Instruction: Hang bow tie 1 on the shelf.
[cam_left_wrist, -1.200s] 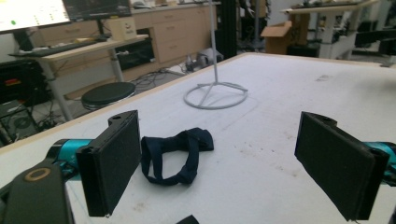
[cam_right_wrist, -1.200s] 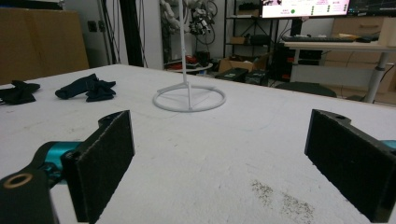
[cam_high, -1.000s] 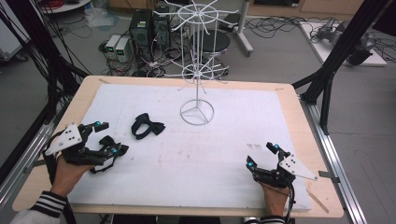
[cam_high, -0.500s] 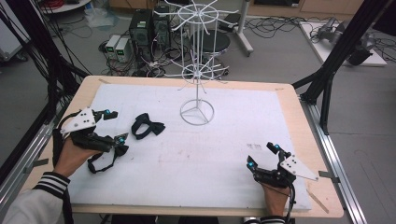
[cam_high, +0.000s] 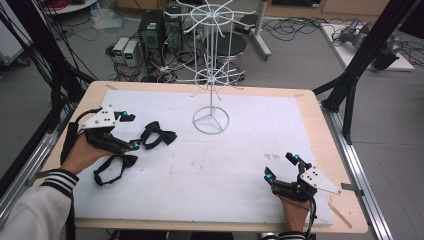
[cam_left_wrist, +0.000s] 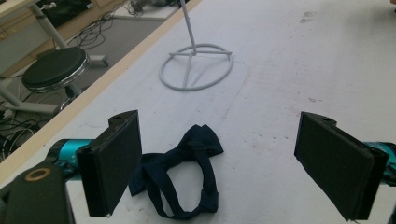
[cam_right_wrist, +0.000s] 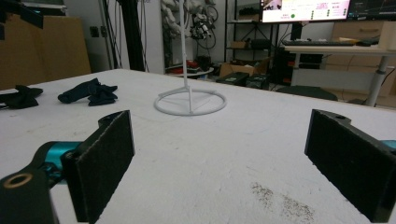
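Your left gripper (cam_high: 129, 131) has moved forward across the white mat and now sits right by the dark bow tie (cam_high: 158, 135). Its jaws are wide open, with the bow tie lying flat just ahead of them. You look ready to grab it. Your right gripper (cam_high: 281, 167) stays open near the table's front edge, holding nothing.

Left gripper (cam_high: 131, 131) moved forward toward bow tie (cam_high: 158, 135).

All 3 views share the wire stand (cam_high: 211, 120).
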